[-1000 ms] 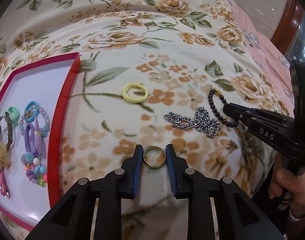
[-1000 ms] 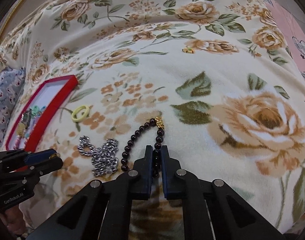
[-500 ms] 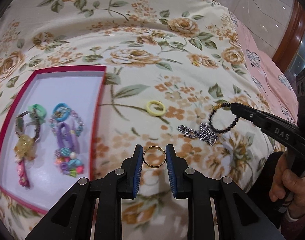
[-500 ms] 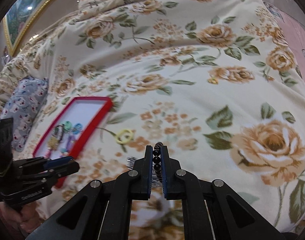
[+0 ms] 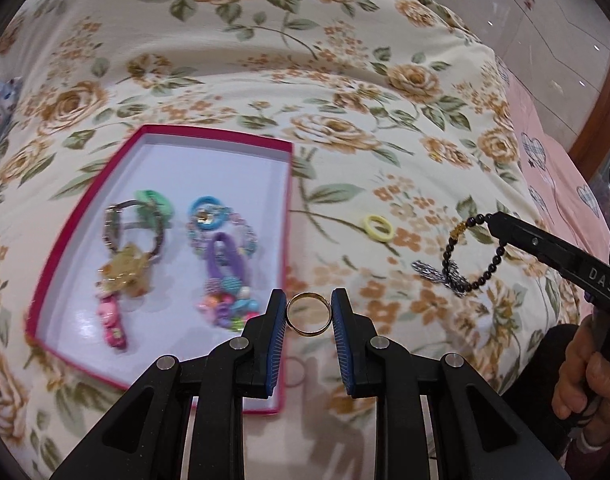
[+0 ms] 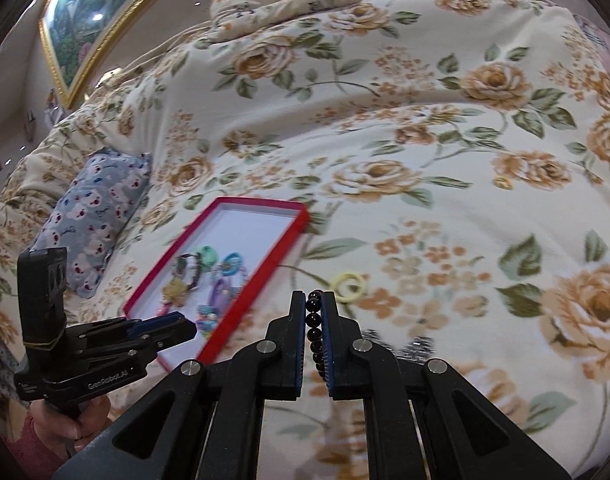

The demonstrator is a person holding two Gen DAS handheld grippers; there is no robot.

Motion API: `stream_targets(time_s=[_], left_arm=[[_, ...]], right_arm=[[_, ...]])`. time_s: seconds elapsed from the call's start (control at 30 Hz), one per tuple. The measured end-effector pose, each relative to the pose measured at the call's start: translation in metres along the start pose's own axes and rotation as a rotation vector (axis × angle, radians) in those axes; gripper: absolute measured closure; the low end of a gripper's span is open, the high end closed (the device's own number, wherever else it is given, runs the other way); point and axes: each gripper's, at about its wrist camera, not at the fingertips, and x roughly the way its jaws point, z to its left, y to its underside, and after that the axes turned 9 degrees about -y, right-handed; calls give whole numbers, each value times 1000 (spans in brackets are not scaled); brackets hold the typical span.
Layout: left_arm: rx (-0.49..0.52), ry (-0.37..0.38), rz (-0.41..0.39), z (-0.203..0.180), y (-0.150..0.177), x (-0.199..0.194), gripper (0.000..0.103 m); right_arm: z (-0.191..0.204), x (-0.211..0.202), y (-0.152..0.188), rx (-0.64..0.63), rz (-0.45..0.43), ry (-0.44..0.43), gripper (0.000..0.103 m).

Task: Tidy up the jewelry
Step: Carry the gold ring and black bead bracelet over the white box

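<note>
Jewelry was mid-carry: toward the bed's left side lay the red box (image 5: 161, 240), its long axis running away from the grippers, and the left gripper (image 5: 308, 314), clamped on a gold ring (image 5: 308, 314), hung over its near right corner. Farther right, the right gripper (image 6: 314, 322), pinching a dark bead bracelet (image 5: 471, 254), hung above a silver chain (image 5: 439, 276) and needed a leftward move.

Jewelry pieces over and on a floral bedspread beside a red-rimmed box.
A thin gold metal ring (image 5: 308, 314) is pinched upright in the air. A dark round-bead bracelet (image 5: 470, 254) with a gold charm hangs as a loop. A pale yellow plastic ring (image 5: 378, 227) and a crumpled silver chain (image 5: 433, 273) lie flat on the cloth. The shallow white-lined red box (image 5: 287, 184) holds colourful hair ties and beaded bracelets.
</note>
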Motion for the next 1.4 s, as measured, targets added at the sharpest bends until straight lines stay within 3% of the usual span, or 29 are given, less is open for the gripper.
stream_targets(time_s=[0.63,1.03,1.4], left_arm=[[-164,-125,-21,78,17,-26,81],[-240,-183,-8,113,19,-13,81],[-253,-202,42,126,10,23,81]], right_arm=[[78,57,-2,-103,84,-182,96],[114,106,4,-134,172,-267,96],[100,142,15,-109,237,-236,96]])
